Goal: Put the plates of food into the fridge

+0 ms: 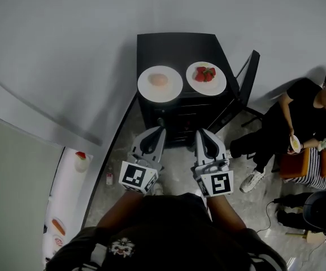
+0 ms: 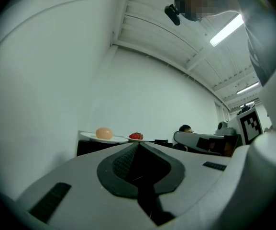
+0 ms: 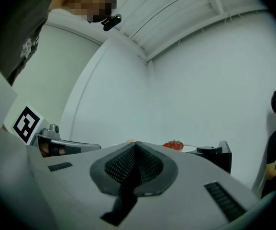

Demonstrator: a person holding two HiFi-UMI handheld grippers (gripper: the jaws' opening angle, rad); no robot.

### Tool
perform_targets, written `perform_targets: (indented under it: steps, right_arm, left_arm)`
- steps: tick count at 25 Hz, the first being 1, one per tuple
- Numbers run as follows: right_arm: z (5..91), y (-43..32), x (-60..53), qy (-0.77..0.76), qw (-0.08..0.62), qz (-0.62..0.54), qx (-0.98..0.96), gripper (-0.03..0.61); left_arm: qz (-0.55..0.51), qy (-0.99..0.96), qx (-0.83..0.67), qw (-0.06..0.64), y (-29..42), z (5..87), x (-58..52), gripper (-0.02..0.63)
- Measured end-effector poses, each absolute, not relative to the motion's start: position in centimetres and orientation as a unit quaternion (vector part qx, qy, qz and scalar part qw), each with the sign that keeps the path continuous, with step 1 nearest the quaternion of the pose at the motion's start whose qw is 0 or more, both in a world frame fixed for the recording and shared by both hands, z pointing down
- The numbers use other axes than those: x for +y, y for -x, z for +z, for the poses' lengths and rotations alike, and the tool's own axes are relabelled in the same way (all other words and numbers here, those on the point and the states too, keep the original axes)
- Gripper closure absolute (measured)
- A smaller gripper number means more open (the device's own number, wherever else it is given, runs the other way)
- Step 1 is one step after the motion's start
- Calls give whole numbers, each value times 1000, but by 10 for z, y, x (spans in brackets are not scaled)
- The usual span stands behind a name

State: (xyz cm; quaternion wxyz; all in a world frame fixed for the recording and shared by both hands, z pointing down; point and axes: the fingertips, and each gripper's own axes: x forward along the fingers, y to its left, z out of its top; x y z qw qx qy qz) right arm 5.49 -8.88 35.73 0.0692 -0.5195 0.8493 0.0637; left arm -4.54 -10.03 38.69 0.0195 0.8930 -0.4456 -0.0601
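Observation:
Two white plates stand on a black cabinet ahead of me. The left plate carries a pale peach-coloured round food; the right plate carries strawberries. My left gripper and right gripper are side by side just short of the cabinet's front, both shut and holding nothing. Over the jaws in the left gripper view I see the peach food and the strawberries a little way off. In the right gripper view the strawberries show just past the shut tips.
A person sits on the floor at the right holding a bowl, with a black chair between them and the cabinet. At lower left a white shelf strip holds a strawberry-topped cup beside a grey-green panel. A small bottle stands nearby.

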Motion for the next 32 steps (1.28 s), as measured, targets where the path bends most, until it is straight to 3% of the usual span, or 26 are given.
perform_targets:
  steps: [20, 27, 32]
  right_arm:
    - [370, -107, -159, 520, 81, -20, 850, 554]
    - [381, -122, -180, 490, 158, -189, 836, 546]
    - [379, -131, -200, 448, 242, -320, 799, 463]
  left_arm:
    - [-38, -872, -487, 24, 23, 391, -138, 592]
    - [-39, -867, -496, 23, 17, 388, -139, 592]
    - [-41, -864, -501, 26, 16, 389, -140, 591]
